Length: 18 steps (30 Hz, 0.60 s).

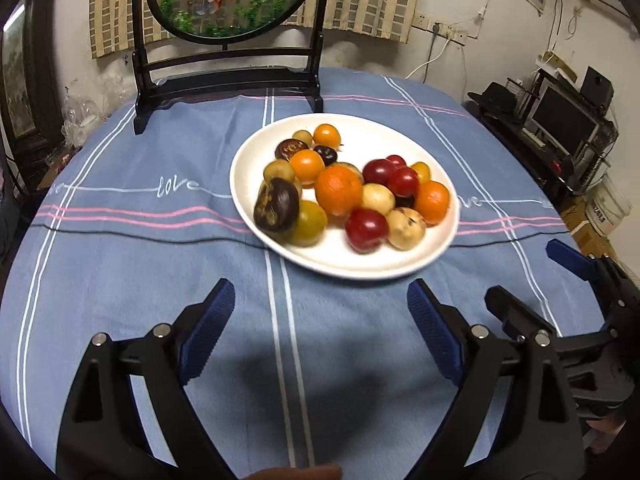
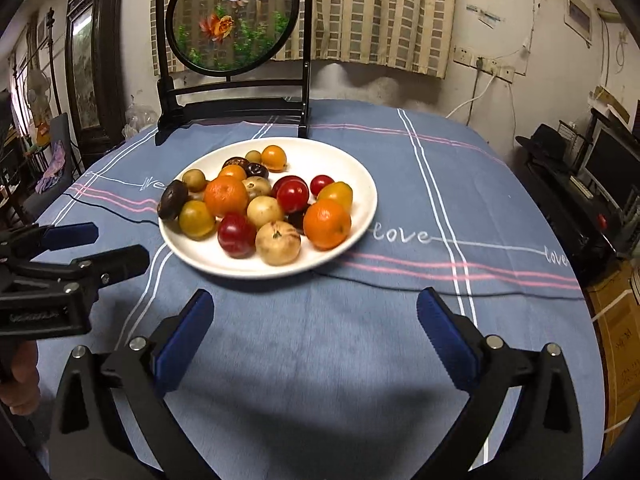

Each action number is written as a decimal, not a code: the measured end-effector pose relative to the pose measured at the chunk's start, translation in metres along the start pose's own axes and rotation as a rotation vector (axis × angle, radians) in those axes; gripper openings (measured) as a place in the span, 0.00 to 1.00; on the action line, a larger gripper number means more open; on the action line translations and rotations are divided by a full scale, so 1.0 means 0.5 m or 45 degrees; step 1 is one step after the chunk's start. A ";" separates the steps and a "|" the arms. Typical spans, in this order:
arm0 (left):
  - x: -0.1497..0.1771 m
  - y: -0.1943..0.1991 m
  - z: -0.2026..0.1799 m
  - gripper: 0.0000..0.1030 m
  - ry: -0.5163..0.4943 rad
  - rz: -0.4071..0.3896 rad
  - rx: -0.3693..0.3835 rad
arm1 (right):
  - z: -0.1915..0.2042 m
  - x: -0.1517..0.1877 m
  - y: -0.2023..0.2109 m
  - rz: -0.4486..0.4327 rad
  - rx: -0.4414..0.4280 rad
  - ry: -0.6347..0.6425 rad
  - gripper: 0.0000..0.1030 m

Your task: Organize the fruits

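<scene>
Blue-padded fingers of the left gripper [image 1: 320, 320] and the right gripper [image 2: 316, 328] stand spread wide over bare blue tablecloth [image 2: 320, 380], neither holding anything, with the right tool also showing at the edge of the left wrist view and the left tool at the edge of the right one; just beyond the fingertips a white plate [image 1: 352, 264] carries the mixed fruit in one loose heap, all of it on the dish and none on the cloth: mandarins [image 1: 338, 196], red plums [image 1: 366, 230], pale yellow-brown round fruit [image 1: 405, 228], a greenish-yellow one [image 1: 308, 222] and dark purple-brown ones [image 1: 278, 206] touch and overlap without grouping by kind, while smaller orange fruit [image 1: 326, 136] sit at the far rim; such a heap would fit fruit gathered onto the plate as well as fruit waiting to be sorted, so the stage cannot be settled from this view; any grasp here would go best, in judgement, on a piece at the near edge, such as the red plum or the pale fruit beside it, with the pads squarely on either side of its widest part and closed gently, since round neighbours resting against it may roll; behind the plate stands a dark wooden frame with a goldfish screen [image 2: 232, 16], then a striped curtain [image 2: 380, 12]
</scene>
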State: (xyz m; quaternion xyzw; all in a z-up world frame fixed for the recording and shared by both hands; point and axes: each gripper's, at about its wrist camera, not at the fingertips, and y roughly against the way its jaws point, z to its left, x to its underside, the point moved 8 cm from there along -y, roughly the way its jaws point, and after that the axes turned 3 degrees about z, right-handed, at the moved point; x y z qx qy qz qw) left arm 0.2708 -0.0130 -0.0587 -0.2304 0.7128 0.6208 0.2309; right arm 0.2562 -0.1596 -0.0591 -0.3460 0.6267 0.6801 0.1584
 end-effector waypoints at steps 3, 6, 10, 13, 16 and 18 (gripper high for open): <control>0.020 0.018 -0.007 0.88 -0.018 -0.014 -0.017 | -0.003 0.010 0.015 -0.006 0.000 -0.030 0.99; 0.035 0.036 -0.005 0.88 0.000 -0.041 -0.031 | 0.000 0.018 0.025 -0.011 -0.004 -0.048 0.99; 0.053 0.045 -0.010 0.89 -0.018 -0.035 -0.023 | -0.001 0.032 0.033 -0.007 -0.002 -0.067 0.99; 0.062 0.051 -0.006 0.89 -0.020 -0.038 -0.048 | -0.003 0.039 0.032 0.007 0.003 -0.080 0.99; 0.067 0.058 0.000 0.89 -0.002 -0.052 -0.061 | -0.006 0.048 0.033 0.016 0.002 -0.094 0.99; 0.071 0.060 0.004 0.89 0.005 -0.052 -0.067 | -0.007 0.054 0.034 0.021 -0.002 -0.101 0.99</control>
